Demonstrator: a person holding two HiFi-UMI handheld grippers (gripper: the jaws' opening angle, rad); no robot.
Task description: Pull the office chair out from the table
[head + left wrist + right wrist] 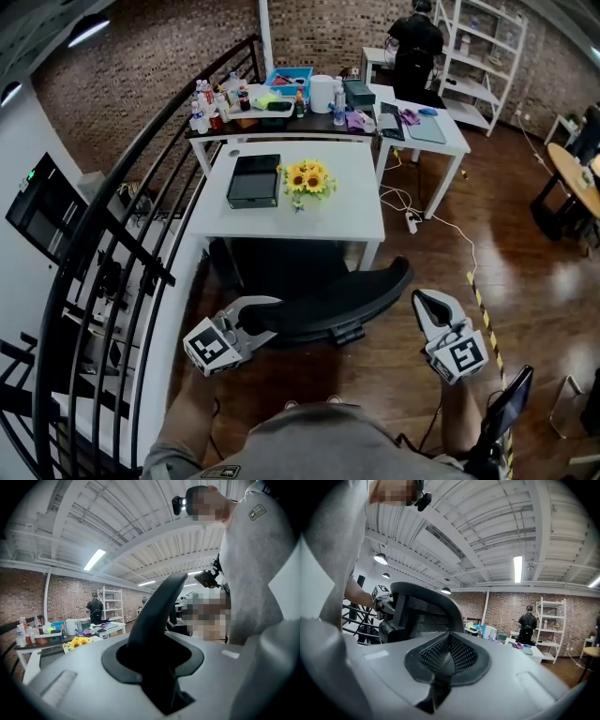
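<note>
The black office chair (pixel 328 302) stands tucked at the near side of the white table (pixel 361 211), its curved backrest facing me. My left gripper (pixel 272 319) is at the backrest's left end, and its jaws are shut on that edge. In the left gripper view the dark backrest edge (pixel 159 606) fills the gap of the left gripper (pixel 154 660). My right gripper (pixel 422 298) hovers just off the backrest's right end, shut and holding nothing. The right gripper (pixel 449 656) looks across at the mesh backrest (pixel 423 616), with the left gripper (pixel 382 599) beyond it.
A black box (pixel 253 180) and sunflowers (pixel 307 178) lie on the table. A black railing (pixel 122 234) runs close along the left. Behind is a cluttered table (pixel 281 108) and a person (pixel 415 47) at shelves. Cable and power strip (pixel 412 220) lie on the floor at right.
</note>
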